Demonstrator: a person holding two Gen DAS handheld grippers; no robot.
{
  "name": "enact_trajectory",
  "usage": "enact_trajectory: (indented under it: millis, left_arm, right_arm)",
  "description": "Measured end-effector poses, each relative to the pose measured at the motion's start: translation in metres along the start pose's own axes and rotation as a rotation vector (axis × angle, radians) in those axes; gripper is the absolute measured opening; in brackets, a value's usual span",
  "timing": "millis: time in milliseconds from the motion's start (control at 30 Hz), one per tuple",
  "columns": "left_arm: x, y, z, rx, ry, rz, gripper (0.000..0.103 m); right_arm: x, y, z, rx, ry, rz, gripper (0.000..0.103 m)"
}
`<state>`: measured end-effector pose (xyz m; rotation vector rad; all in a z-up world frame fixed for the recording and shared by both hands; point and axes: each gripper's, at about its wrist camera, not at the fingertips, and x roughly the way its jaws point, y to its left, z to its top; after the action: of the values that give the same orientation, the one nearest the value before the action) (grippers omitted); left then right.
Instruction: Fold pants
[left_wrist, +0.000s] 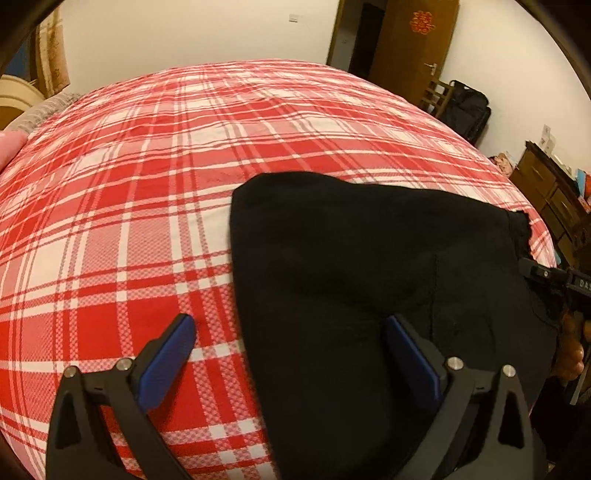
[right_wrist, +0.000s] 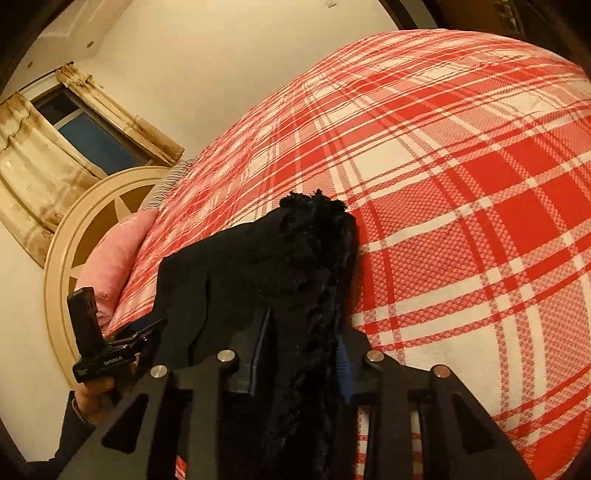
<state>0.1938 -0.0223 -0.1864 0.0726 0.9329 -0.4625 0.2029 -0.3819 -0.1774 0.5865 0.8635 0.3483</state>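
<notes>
Currently lying on red-and-white plaid bedsheet (left_wrist: 129, 206): black soft-fabric pants (left_wrist: 351, 277), folded into a broad dark slab, spreading over near right part of bed in left wrist view. Left edge of slab running straight, far corner rounded, fuzzy frayed-looking edge poking out at far right.

Hovering low over near edge of pants: left gripper (left_wrist: 291, 354), black frame with blue pads, jaws spread wide, clamping nothing. Left finger sitting over bare plaid, right finger over black cloth; contact with cloth not determinable.

Pinching a bunched, fuzzy-edged ridge of pants (right_wrist: 295, 266): right gripper (right_wrist: 303, 354), fingers drawn close together with thick black fabric filling gap between them. Fabric rising from jaws in a lifted fold, fuzzy tip standing above plaid surface (right_wrist: 461, 184). In left wrist view, right gripper (left_wrist: 546, 280) showing only as black hardware at far right edge, just beside pants' right side, with person's fingers (left_wrist: 570, 354) below it.

Showing at lower left of right wrist view: left gripper's black body (right_wrist: 107, 350), held by person's hand (right_wrist: 96, 391) in dark sleeve.

Further out: pink pillow (right_wrist: 110, 266) resting at head of bed, touching cream round-arched headboard (right_wrist: 74, 236). Curtained window (right_wrist: 88, 129) sitting above headboard. Brown wooden door (left_wrist: 410, 44) with red paper emblem standing past far end of bed, black bag (left_wrist: 465, 110) on chair beside it, brown wooden dresser (left_wrist: 546, 188) along right wall.
</notes>
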Motion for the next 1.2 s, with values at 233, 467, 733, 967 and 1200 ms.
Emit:
enact_trajectory:
  millis: [233, 467, 733, 967, 1200]
  left_arm:
    - [-0.009, -0.014, -0.001, 0.043, -0.031, -0.038, 0.061]
    - [-0.017, -0.012, 0.001, 0.040, -0.057, -0.006, 0.022]
    - [-0.037, -0.014, 0.002, 0.023, -0.101, 0.020, 0.008]
    - [-0.066, -0.015, 0.008, -0.021, -0.144, -0.028, 0.006]
    - [-0.093, -0.008, 0.005, -0.053, -0.183, -0.056, 0.006]
  right_arm:
    - [-0.004, 0.012, -0.004, -0.043, -0.016, -0.033, 0.026]
    - [-0.007, 0.017, -0.006, -0.050, -0.030, -0.064, 0.025]
    - [-0.019, 0.026, -0.002, -0.063, -0.044, -0.078, 0.020]
    - [-0.025, 0.040, 0.005, -0.079, -0.043, -0.076, 0.017]
    - [-0.022, 0.057, 0.014, -0.087, -0.030, -0.032, 0.016]
